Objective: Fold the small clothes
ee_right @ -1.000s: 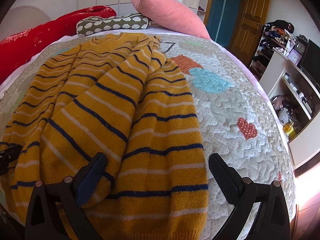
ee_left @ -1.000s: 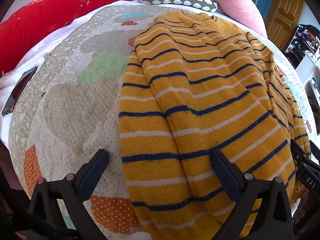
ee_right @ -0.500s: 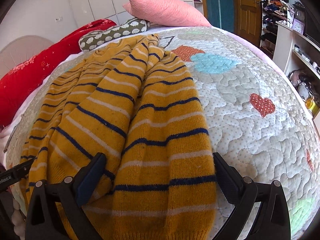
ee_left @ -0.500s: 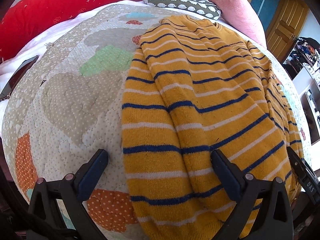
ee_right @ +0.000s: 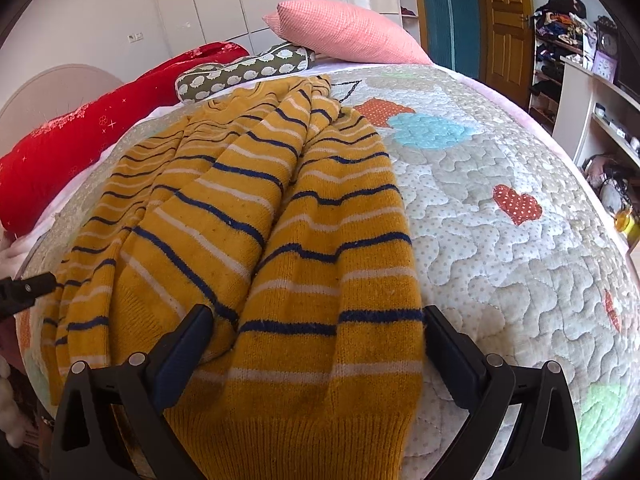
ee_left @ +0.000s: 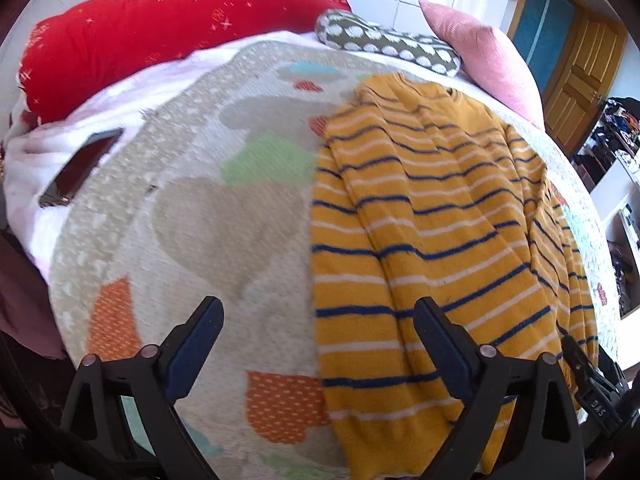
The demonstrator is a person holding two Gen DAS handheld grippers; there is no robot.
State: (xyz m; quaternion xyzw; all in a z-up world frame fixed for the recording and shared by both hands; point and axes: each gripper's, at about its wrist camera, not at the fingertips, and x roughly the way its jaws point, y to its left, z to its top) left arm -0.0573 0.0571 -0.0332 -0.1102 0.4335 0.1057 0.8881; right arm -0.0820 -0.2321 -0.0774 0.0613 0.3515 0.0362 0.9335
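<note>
The yellow striped sweater [ee_right: 256,240] lay lengthwise on the bed's patchwork quilt [ee_right: 500,248], its hem at the near edge and its collar towards the pillows [ee_right: 344,32]. The left tool [ee_left: 316,340] and right tool [ee_right: 316,340] both gaped wide, gripping nothing, above the hem.

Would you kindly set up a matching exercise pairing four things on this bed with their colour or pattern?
Things:
1. sweater
2. pillow
3. bolster
4. duvet

Colour or pattern:
A. olive with white hedgehog shapes
B. red with small white marks
C. mustard with navy and white stripes
D. plain pink

Pairs: 1-C, 2-D, 3-A, 4-B
</note>
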